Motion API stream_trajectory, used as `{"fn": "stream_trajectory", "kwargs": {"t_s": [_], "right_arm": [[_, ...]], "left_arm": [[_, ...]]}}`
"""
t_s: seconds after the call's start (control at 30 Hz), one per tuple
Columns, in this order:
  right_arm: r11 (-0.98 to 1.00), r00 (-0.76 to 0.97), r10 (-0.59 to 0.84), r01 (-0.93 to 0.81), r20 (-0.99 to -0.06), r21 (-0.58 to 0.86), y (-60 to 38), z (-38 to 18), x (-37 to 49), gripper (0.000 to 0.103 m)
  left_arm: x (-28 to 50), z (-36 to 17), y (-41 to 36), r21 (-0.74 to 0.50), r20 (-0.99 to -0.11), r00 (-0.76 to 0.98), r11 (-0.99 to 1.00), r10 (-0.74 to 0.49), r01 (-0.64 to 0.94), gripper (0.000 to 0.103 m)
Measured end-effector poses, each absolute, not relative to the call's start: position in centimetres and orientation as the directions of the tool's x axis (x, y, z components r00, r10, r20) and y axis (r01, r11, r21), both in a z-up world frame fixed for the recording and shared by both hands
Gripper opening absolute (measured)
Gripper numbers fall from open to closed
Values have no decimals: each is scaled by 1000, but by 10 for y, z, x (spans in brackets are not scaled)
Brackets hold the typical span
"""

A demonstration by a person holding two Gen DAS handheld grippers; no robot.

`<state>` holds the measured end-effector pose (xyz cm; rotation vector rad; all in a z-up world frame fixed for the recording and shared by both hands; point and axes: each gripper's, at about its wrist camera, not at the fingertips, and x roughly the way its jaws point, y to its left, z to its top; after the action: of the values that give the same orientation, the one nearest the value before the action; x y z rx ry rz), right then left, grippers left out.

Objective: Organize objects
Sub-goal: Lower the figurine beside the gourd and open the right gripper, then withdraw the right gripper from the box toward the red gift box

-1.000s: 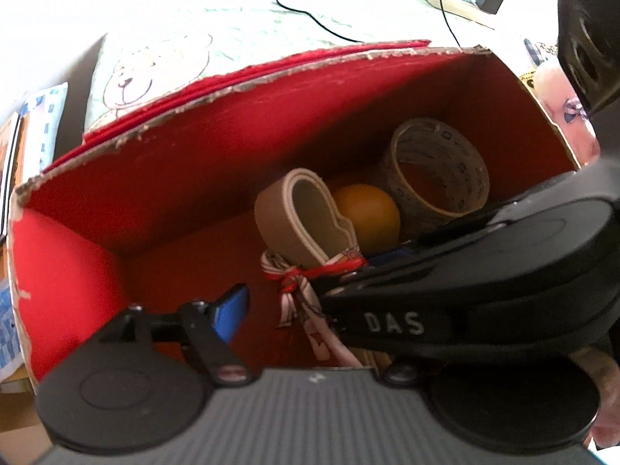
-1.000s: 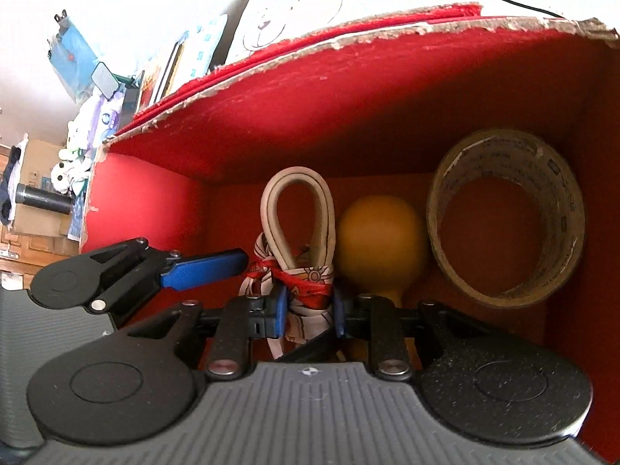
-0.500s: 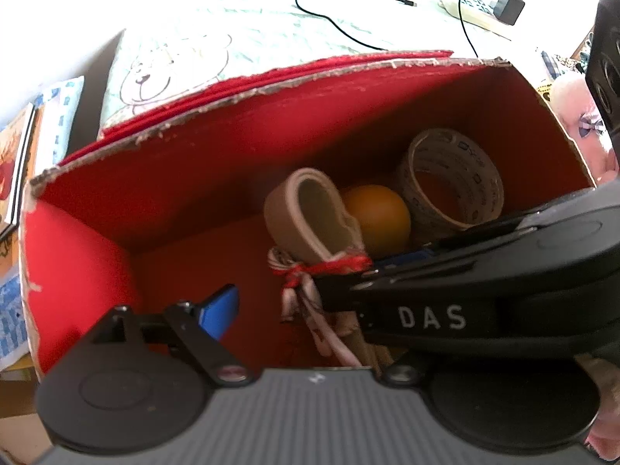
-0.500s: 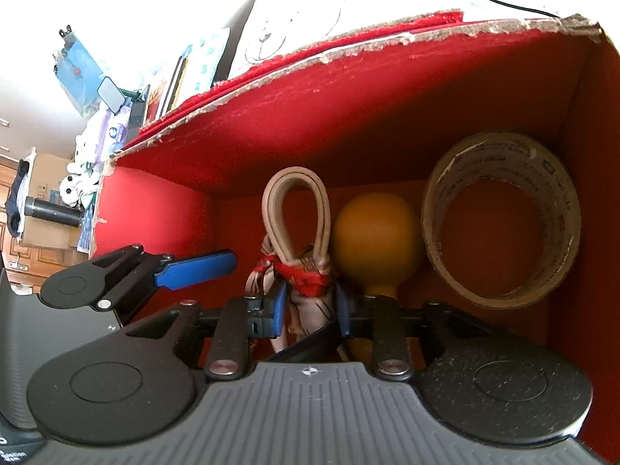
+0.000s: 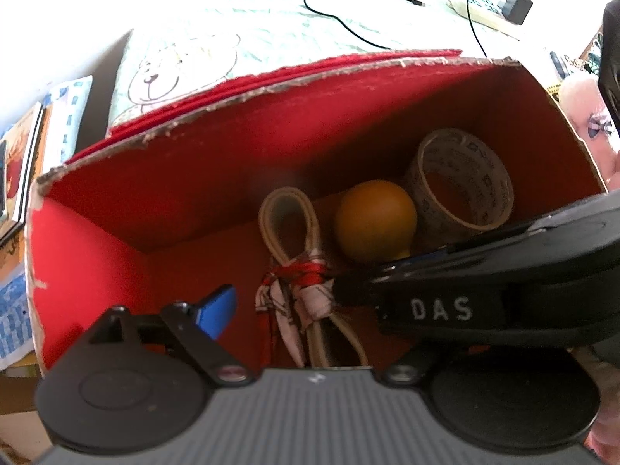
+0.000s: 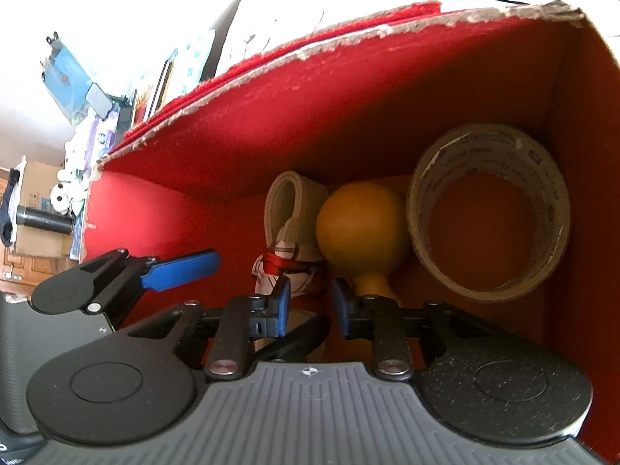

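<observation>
A red box (image 5: 97, 271) holds a tape roll (image 5: 463, 182), an orange ball-shaped bulb (image 5: 374, 219) and a beige strap bundle (image 5: 288, 217) knotted with red-and-white cloth. In the right wrist view the bundle (image 6: 288, 209) leans beside the bulb (image 6: 360, 224), with the tape roll (image 6: 490, 209) at the right wall. My right gripper (image 6: 310, 300) is shut on the cloth just below the knot. Its black housing marked DAS (image 5: 441, 308) hides my left gripper's right finger. My left gripper (image 5: 310, 310) is open inside the box, and its blue finger (image 6: 180, 271) is left of the bundle, apart from it.
Behind the box lies a bear-print cloth (image 5: 186, 66) with a black cable (image 5: 348, 19) and a power strip with a charger (image 5: 500, 4). Books (image 5: 23, 155) lie outside the left wall and a pink plush (image 5: 589, 116) outside the right. The box floor left of the bundle is bare.
The strap loop has twisted and leaned back toward the bulb and the rear wall. The right gripper's finger gap looks unchanged. The left gripper has pulled back slightly.
</observation>
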<state>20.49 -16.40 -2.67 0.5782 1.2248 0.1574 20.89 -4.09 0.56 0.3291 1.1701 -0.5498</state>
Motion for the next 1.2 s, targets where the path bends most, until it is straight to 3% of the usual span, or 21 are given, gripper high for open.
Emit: {"fn": "stream_trajectory", "kwargs": {"t_s": [0.23, 0.67, 1.2], "right_arm": [[833, 390, 434, 171, -812, 527, -163, -25, 204, 24], [839, 466, 397, 165, -791, 518, -171, -20, 198, 24], [856, 516, 339, 178, -787, 485, -172, -16, 192, 23]], "left_arm": [[208, 2, -46, -45, -933, 264, 807, -245, 589, 75], [202, 11, -48, 43, -887, 400, 821, -231, 570, 87], [198, 17, -43, 91, -871, 448, 832, -199, 547, 88]]}}
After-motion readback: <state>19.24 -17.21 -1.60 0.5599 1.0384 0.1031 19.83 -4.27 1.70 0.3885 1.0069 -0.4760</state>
